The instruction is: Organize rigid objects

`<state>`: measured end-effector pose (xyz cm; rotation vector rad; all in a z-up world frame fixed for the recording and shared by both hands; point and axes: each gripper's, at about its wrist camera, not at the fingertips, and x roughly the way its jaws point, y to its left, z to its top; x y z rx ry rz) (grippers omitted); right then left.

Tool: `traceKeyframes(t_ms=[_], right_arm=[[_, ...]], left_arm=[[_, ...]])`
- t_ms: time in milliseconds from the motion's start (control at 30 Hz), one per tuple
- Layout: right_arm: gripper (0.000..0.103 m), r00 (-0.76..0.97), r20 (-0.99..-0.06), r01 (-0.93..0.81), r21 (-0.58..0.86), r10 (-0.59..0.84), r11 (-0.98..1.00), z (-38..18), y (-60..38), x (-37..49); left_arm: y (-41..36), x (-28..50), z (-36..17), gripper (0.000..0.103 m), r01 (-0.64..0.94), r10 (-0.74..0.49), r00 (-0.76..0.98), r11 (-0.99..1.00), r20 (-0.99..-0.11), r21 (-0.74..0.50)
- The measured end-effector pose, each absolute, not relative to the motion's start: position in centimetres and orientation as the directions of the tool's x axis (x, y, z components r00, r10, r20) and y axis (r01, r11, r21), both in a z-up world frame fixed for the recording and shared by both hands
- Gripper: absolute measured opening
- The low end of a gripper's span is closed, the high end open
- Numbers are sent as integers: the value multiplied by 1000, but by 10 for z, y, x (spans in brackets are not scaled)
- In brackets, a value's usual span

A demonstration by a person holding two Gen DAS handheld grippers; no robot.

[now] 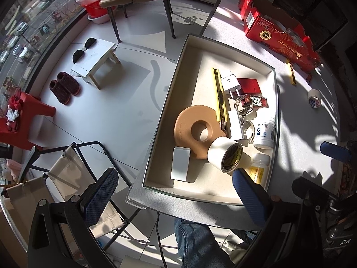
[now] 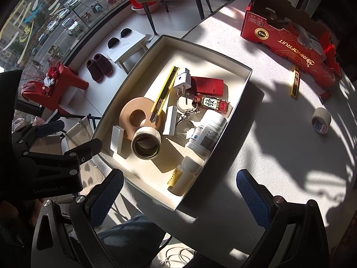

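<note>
Tray [image 1: 225, 195]: shallow white box on the tabletop [image 1: 301, 147], already crowded with rigid bits.
Left wrist view, contents: tan ring [image 1: 191, 131], tape roll [image 1: 225, 156] leaning on that ring, yellow utility knife [image 1: 219, 93], white plug adapter [image 1: 231, 84], two pill bottles against the right wall, the larger one [image 1: 265, 129] beyond the smaller.
Left wrist view, left claw [image 1: 174, 192]: released, jaws spread wide, nothing between them; it hangs over the tray's near edge, one finger close by the tape roll.
Left wrist view, strays: small tape roll [image 1: 314, 97], a slim yellow bar [image 1: 291, 73] and a small red piece still out on the tabletop, well apart from the tray.
Right wrist view, right claw [image 2: 178, 194]: also released and empty, hovering above the tray's near corner.
Right wrist view, other claw: the left one [image 2: 46, 131] shows at the picture's left edge.
Step in hand, my guess: fetching a stray, likely the small tape roll [image 2: 321, 120].
Doing it well: swing the right claw over to it, straddle the roll across its width, close squarely, then drop it in the bare patch near the tray's far end.
Writing: red carton [image 2: 287, 42] reads "RINOFRUIT"; bottle labels too small to read.
</note>
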<state>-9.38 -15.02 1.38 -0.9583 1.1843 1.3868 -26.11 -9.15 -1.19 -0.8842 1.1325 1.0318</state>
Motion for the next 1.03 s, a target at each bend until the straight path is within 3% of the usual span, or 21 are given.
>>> traceKeyframes(t_ms=[1033], right_arm=[[101, -157, -971, -986, 163, 178, 19, 9, -148, -94]], left_arm=[[-86, -269, -17, 102, -969, 165, 116, 235, -980, -75]])
